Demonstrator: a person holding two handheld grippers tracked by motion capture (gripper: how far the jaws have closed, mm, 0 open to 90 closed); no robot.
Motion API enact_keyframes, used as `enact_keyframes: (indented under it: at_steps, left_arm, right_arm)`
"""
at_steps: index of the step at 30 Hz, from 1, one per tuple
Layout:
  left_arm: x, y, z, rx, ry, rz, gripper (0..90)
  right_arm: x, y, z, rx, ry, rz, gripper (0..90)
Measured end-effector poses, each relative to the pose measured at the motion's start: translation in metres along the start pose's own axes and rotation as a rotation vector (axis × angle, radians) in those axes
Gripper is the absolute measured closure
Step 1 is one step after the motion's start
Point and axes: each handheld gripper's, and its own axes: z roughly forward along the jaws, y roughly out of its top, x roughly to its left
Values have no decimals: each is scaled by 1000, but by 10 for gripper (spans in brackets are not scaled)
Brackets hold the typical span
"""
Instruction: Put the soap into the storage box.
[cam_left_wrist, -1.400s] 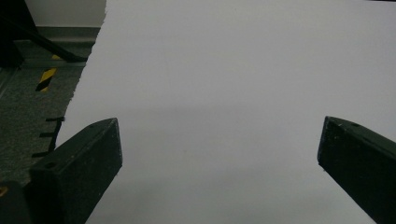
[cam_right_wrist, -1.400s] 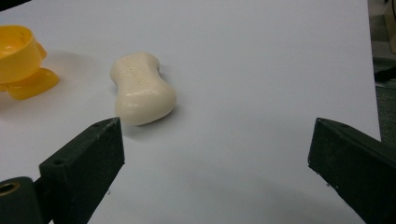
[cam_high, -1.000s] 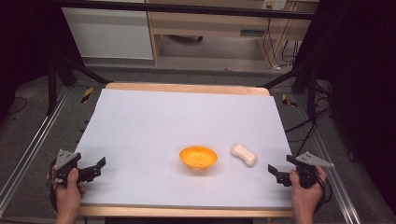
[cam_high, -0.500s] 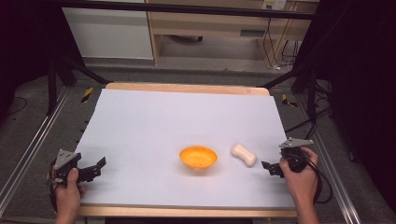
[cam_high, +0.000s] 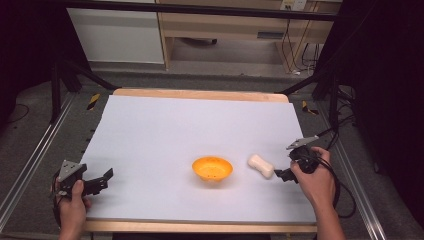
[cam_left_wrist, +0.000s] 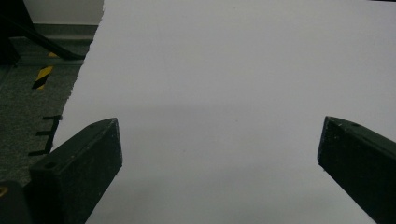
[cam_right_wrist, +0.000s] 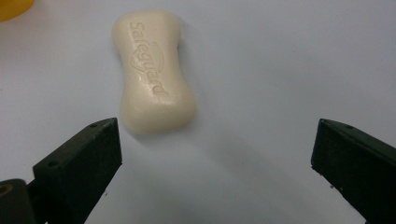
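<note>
Orange bowl (cam_high: 212, 168) sat near table centre, a bit toward 6 o'clock; small dark specks inside, can't tell what they were, otherwise nothing in it. Cream soap bar (cam_high: 261, 165), stamped "Safeguard", lay flat just at bowl's 3 o'clock, not touching it.

Table (cam_high: 165, 130) had a white sheet over it w/ wood edge showing at 12 and 6 o'clock. Grey floor around, yellow-black tape marks at 10 and 2 o'clock, cabinets at 12 o'clock.

Right gripper (cam_high: 281, 175) was close beside soap at its 3 o'clock, jaws spread wide, empty; in right gripper view soap (cam_right_wrist: 153, 74) lay just ahead of the left jaw, apart from it. Left gripper (cam_high: 103, 179) sat at table's 8 o'clock edge, well apart from bowl, jaws wide, nothing between them.
</note>
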Motion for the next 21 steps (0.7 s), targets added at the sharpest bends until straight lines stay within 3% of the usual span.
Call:
enact_keyframes:
  at_steps: [11, 21]
  left_arm:
    - [0, 0, 0, 2, 7, 4, 0]
    - [0, 0, 0, 3, 6, 5, 0]
  right_arm:
    - [11, 25, 17, 105, 15, -98, 36]
    - [16, 33, 28, 149, 46, -123, 49]
